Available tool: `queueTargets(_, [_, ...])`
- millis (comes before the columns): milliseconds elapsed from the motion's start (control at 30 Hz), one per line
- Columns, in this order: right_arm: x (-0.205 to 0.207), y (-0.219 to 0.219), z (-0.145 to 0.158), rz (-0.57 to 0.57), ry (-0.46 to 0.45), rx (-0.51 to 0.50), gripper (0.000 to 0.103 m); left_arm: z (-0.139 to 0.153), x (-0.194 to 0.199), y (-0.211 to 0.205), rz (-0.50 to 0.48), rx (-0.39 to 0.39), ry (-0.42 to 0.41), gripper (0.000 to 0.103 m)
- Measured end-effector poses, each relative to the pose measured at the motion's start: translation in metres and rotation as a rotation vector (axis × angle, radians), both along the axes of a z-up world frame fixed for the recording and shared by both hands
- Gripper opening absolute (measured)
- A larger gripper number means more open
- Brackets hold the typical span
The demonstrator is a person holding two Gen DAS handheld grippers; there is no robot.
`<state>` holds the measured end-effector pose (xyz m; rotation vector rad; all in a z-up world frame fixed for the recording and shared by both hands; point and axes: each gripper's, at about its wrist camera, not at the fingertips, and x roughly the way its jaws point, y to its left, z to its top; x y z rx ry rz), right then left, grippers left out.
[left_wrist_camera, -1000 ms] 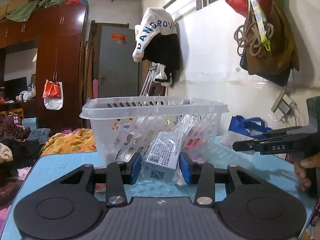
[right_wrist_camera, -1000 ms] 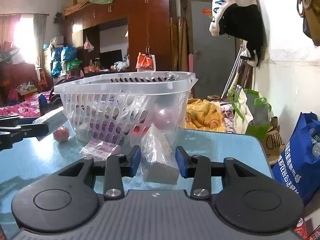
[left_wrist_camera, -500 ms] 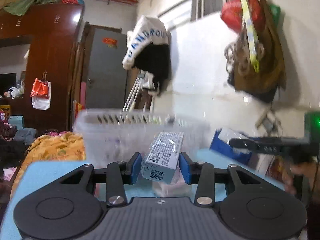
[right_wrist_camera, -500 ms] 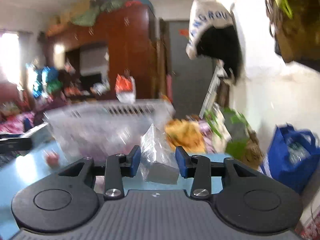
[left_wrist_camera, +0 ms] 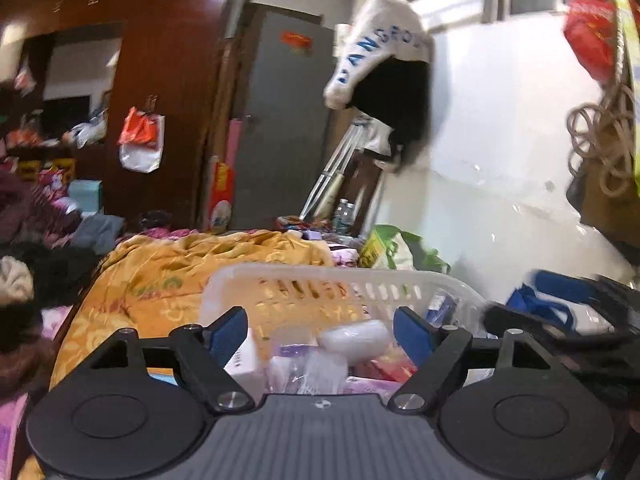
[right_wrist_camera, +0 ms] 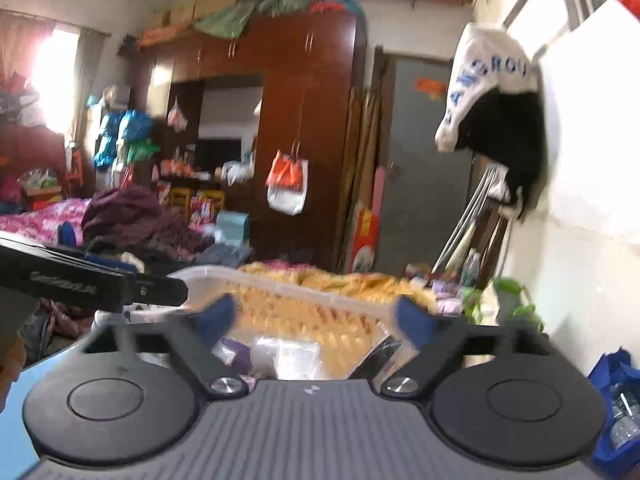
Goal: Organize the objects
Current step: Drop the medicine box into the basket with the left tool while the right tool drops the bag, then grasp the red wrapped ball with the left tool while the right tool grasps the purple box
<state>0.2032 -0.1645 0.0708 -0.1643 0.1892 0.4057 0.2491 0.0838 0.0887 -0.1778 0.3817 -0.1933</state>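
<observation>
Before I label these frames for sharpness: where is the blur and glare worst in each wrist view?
Left wrist view: background wall and hanging jacket smeared, basket rim soft, left gripper itself crisp. Right wrist view: right gripper blurred at its blue pads, basket smeared, window blown out white at upper left.

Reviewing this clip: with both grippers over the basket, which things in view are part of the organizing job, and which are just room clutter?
Part of the job:
- white plastic basket
- wrapped packets lying in it
- left hand-held gripper, jaws just opened, nothing between them
- right hand-held gripper, jaws just opened, nothing between them

Just lying about:
- yellow blanket
- hanging white and black garment
- wardrobe
- blue bag
</observation>
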Motion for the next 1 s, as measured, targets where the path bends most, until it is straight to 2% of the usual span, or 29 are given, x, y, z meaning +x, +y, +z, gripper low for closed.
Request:
queueTargets(100, [-0.019,-0.010,-0.006,0.002,-0.016,-0.009,0.103,0.005,-0.025,0.009,-0.009,0.001,-0.073,0.084])
queueTargets(200, [-0.036,-0.020,-0.015,0.013,0.006,0.002,0.103,0.009,-0.051,0.008,0.005,0.067,-0.135,0.090])
queueTargets(267, [-0.047,-0.027,-0.029,0.016,0.044,0.045,0.103,0.004,-0.069,0.008,0.018,0.111,-0.141,0.091])
queueTargets(400, [-0.042,-0.022,-0.064,0.023,0.206,0.015,0.103,-0.019,-0.085,0.017,0.035,0.187,-0.063,0.098])
queueTargets(533, [-0.024,-0.004,-0.086,0.030,0.309,-0.040,0.103,-0.049,-0.067,0.019,0.029,0.264,0.069,0.098])
queueTargets(633, [-0.007,0.006,-0.095,0.032,0.387,-0.049,0.103,-0.064,-0.050,0.020,0.048,0.255,0.115,0.096])
queueTargets(833, [-0.006,0.012,-0.107,0.069,0.423,-0.030,0.103,-0.089,-0.034,0.021,0.062,0.269,0.195,0.096])
queueTargets(900, [-0.010,0.014,-0.108,0.067,0.404,-0.042,0.098,-0.095,-0.031,0.022,0.066,0.254,0.208,0.092])
queueTargets(1000, [-0.014,0.022,-0.109,0.052,0.379,-0.073,0.095,-0.098,-0.029,0.018,0.072,0.243,0.223,0.079])
